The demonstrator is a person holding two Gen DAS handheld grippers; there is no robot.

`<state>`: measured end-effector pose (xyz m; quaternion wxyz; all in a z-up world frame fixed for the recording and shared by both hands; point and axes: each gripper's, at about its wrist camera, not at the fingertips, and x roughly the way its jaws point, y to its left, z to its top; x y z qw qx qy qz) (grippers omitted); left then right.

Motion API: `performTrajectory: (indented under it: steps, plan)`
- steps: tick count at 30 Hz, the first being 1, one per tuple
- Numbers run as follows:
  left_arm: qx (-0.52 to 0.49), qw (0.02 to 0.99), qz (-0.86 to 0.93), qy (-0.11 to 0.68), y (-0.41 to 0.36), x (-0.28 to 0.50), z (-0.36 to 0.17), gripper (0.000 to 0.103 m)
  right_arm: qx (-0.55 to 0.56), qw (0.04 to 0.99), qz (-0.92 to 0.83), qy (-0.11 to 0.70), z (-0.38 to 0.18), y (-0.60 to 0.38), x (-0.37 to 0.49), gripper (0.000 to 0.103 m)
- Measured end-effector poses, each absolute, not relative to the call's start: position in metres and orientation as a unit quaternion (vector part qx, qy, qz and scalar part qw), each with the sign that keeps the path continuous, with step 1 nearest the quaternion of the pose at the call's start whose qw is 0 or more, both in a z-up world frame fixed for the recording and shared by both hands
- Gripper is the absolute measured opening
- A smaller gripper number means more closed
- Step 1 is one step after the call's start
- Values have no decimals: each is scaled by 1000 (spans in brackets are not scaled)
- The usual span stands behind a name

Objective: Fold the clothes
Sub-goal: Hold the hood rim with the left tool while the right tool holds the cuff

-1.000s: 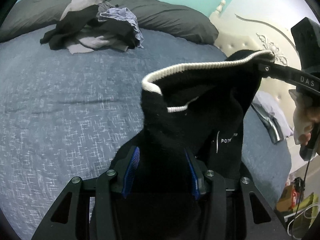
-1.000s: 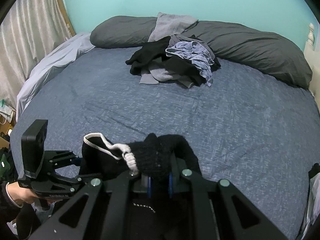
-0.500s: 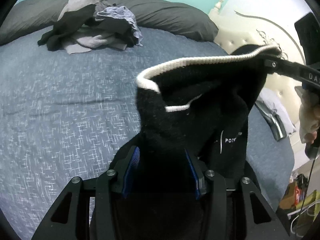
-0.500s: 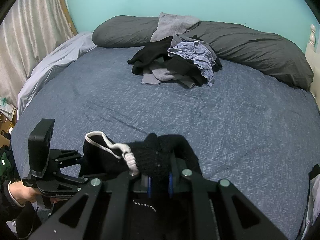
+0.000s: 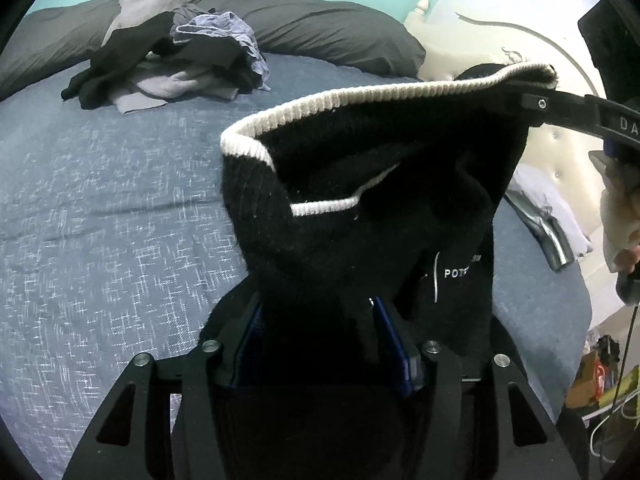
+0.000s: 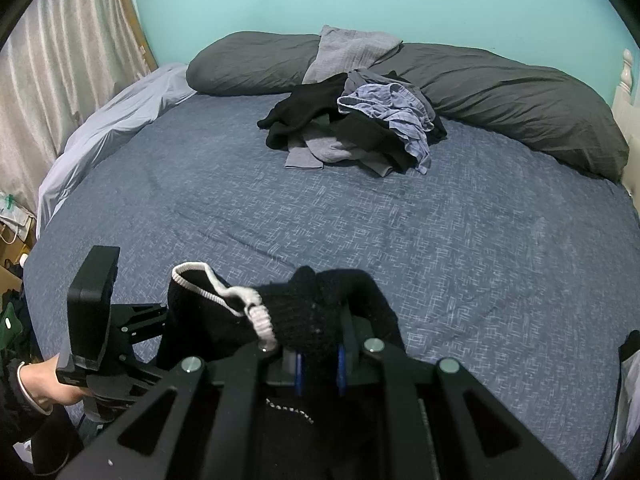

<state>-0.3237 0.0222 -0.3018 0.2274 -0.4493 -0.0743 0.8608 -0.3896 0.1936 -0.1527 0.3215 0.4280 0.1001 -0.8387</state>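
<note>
A black knit garment (image 5: 360,200) with white ribbed trim hangs between both grippers above the blue bedspread (image 5: 100,220). My left gripper (image 5: 320,328) has the garment's lower bunch between its blue pads; its jaws are opening, and a strip of the right pad's face shows bare beside the cloth. My right gripper (image 6: 318,360) is shut on a fold of the same garment (image 6: 312,312) by the white trim. In the left wrist view the right gripper (image 5: 536,100) pinches the trimmed edge high at the right. The left gripper (image 6: 160,320) shows at lower left, fingertips buried in cloth.
A pile of loose clothes (image 6: 360,128) lies at the far side of the bed against dark grey pillows (image 6: 520,96). A white headboard (image 5: 480,40) stands to the right, a curtain (image 6: 60,60) to the left. A hand (image 6: 44,384) holds the left gripper's handle.
The left gripper's pads have spread a little wider around the black garment. The garment's trimmed edge stays stretched to the right gripper, which has not moved.
</note>
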Motion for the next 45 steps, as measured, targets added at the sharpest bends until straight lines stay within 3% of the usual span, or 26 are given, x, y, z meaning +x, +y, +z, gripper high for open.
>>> performTrajectory:
  steps: [12, 20, 24, 28, 42, 45]
  plan:
    - [-451, 236, 856, -92, 20, -329, -301, 56, 429, 323, -838, 101, -155, 193, -390, 11]
    - [-445, 220, 863, -95, 15, -333, -302, 48, 434, 324, -834, 104, -160, 191, -392, 11]
    - [-439, 212, 869, -84, 15, -335, -302, 35, 436, 325, -833, 105, -163, 191, -393, 11]
    - [-436, 207, 872, -76, 16, -340, -302, 10, 438, 323, -832, 104, -167, 191, -396, 11]
    - [-424, 190, 885, -42, 0, -355, -293, 6, 471, 326, -818, 57, -190, 200, -417, 15]
    - [-426, 187, 884, -52, -8, -357, -293, 5, 480, 330, -811, 55, -198, 201, -419, 25]
